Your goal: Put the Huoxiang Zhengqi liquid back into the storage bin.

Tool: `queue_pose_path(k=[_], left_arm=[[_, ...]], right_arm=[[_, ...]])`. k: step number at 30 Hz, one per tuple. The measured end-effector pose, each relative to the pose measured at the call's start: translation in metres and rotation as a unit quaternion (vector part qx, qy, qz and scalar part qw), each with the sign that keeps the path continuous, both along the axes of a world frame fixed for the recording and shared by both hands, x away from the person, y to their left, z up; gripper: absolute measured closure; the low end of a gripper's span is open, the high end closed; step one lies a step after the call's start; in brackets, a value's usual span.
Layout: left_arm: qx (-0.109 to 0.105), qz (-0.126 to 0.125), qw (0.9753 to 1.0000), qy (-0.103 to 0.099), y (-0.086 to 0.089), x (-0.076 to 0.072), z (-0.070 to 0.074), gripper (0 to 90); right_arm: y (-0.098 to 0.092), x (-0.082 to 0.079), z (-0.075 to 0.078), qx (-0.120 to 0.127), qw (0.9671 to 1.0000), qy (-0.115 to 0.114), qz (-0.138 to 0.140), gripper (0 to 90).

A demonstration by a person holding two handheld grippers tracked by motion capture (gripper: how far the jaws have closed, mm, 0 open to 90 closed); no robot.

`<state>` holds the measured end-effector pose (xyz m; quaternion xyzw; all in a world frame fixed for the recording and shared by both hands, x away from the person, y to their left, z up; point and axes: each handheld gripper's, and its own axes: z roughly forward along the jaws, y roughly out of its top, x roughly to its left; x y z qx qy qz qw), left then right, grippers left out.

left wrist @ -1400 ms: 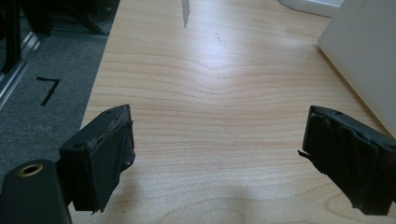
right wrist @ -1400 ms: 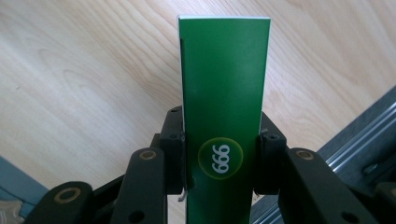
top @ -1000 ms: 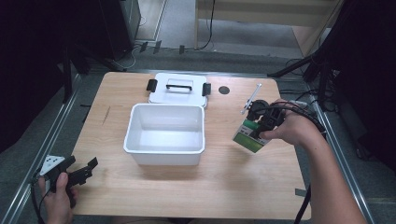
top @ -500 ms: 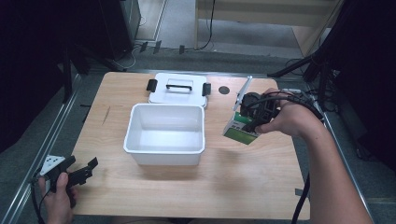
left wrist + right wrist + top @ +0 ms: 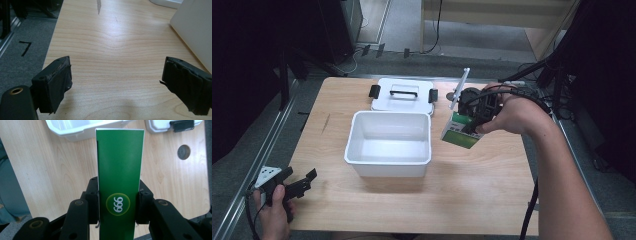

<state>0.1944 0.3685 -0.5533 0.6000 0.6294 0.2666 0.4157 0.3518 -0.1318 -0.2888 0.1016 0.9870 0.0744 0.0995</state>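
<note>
Your right gripper (image 5: 472,122) has its jaws clamped on the two narrow sides of a slim green cardboard box (image 5: 119,182) with a round "999" mark sitting right between the pads. The box juts well past the fingertips, tilted in the air just beside the open white plastic bin (image 5: 389,142). Your left gripper (image 5: 117,85) has its jaws spread wide over bare light wooden table (image 5: 112,50), nothing between them.
</note>
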Motion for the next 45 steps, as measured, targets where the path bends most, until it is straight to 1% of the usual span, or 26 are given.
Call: queue_pose_path(k=[3, 6, 8, 9, 10, 11, 14, 15, 16, 17, 22, 23, 29, 31, 33, 34, 35, 36, 38, 39, 42, 45], left_arm=[[-0.001, 0.0, 1.0, 0.0, 0.0, 0.0, 0.0, 9.9], [0.0, 0.001, 1.0, 0.0, 0.0, 0.0, 0.0, 9.9], [0.0, 0.001, 1.0, 0.0, 0.0, 0.0, 0.0, 9.9], [0.0, 0.001, 1.0, 0.0, 0.0, 0.0, 0.0, 9.9], [0.0, 0.001, 1.0, 0.0, 0.0, 0.0, 0.0, 9.9], [0.0, 0.001, 1.0, 0.0, 0.0, 0.0, 0.0, 9.9], [0.0, 0.001, 1.0, 0.001, 0.0, 0.0, 0.0, 9.9], [0.0, 0.001, 1.0, 0.001, 0.0, 0.0, 0.0, 9.9], [-0.001, 0.0, 1.0, -0.001, 0.0, 0.0, 0.0, 9.9], [-0.001, 0.0, 1.0, 0.0, 0.0, 0.0, 0.0, 9.9], [-0.003, 0.0, 1.0, -0.001, 0.0, 0.0, 0.0, 9.9], [-0.003, 0.0, 1.0, -0.001, 0.0, 0.0, 0.0, 9.9], [-0.005, 0.001, 1.0, -0.001, 0.0, 0.0, 0.0, 9.9], [-0.005, 0.0, 1.0, -0.001, 0.001, 0.0, 0.0, 9.9], [-0.005, 0.0, 1.0, -0.001, 0.001, 0.0, 0.0, 9.9], [-0.005, 0.0, 1.0, -0.002, 0.001, 0.0, 0.0, 9.9], [-0.005, 0.0, 1.0, -0.002, 0.001, 0.0, 0.0, 9.9], [-0.005, 0.0, 1.0, -0.002, 0.001, 0.0, 0.0, 9.9], [-0.005, 0.001, 1.0, -0.002, 0.001, 0.001, 0.0, 9.9], [-0.005, 0.0, 1.0, -0.002, 0.001, 0.001, 0.0, 9.9], [-0.005, 0.0, 1.0, -0.002, 0.001, 0.001, 0.0, 9.9], [-0.006, 0.001, 1.0, -0.003, 0.001, 0.001, 0.0, 9.9]], right_arm=[[0.008, 0.0, 0.012, -0.001, 0.9999, -0.009, 0.005, 64.5], [0.015, 0.0, 0.019, -0.001, 0.9999, -0.01, 0.007, 64.5], [0.017, -0.001, 0.02, -0.001, 0.9999, -0.01, 0.011, 64.5], [0.024, -0.001, 0.025, -0.003, 0.9998, -0.012, 0.015, 64.5], [0.024, -0.001, 0.025, -0.003, 0.9998, -0.012, 0.015, 64.5], [0.031, -0.001, 0.028, -0.003, 0.9997, -0.014, 0.021, 64.5], [0.041, -0.002, 0.032, -0.002, 0.9996, -0.012, 0.026, 64.5], [0.041, -0.002, 0.032, -0.002, 0.9996, -0.012, 0.026, 64.5], [0.049, -0.002, 0.034, -0.004, 0.9994, -0.012, 0.031, 64.5], [0.053, -0.002, 0.035, -0.002, 0.9995, -0.012, 0.031, 64.5], [0.072, -0.002, 0.039, -0.003, 0.9988, -0.014, 0.047, 64.5], [0.072, -0.002, 0.039, -0.003, 0.9988, -0.014, 0.047, 64.5], [0.097, -0.001, 0.04, -0.01, 0.9982, -0.012, 0.059, 64.5], [0.103, 0.0, 0.038, -0.01, 0.9976, -0.011, 0.068, 64.5], [0.105, 0.0, 0.038, -0.013, 0.9977, -0.009, 0.066, 64.5], [0.111, 0.001, 0.035, -0.01, 0.9975, -0.007, 0.07, 64.5], [0.111, 0.001, 0.035, -0.01, 0.9975, -0.007, 0.07, 64.5], [0.116, 0.001, 0.033, -0.012, 0.9972, -0.005, 0.074, 64.5], [0.118, 0.001, 0.032, -0.012, 0.9973, -0.004, 0.072, 64.5], [0.122, 0.002, 0.028, -0.016, 0.9968, -0.002, 0.078, 64.5], [0.125, 0.003, 0.026, -0.017, 0.9967, -0.002, 0.079, 64.5], [0.13, 0.007, 0.018, -0.021, 0.9961, 0.0, 0.086, 64.4]])
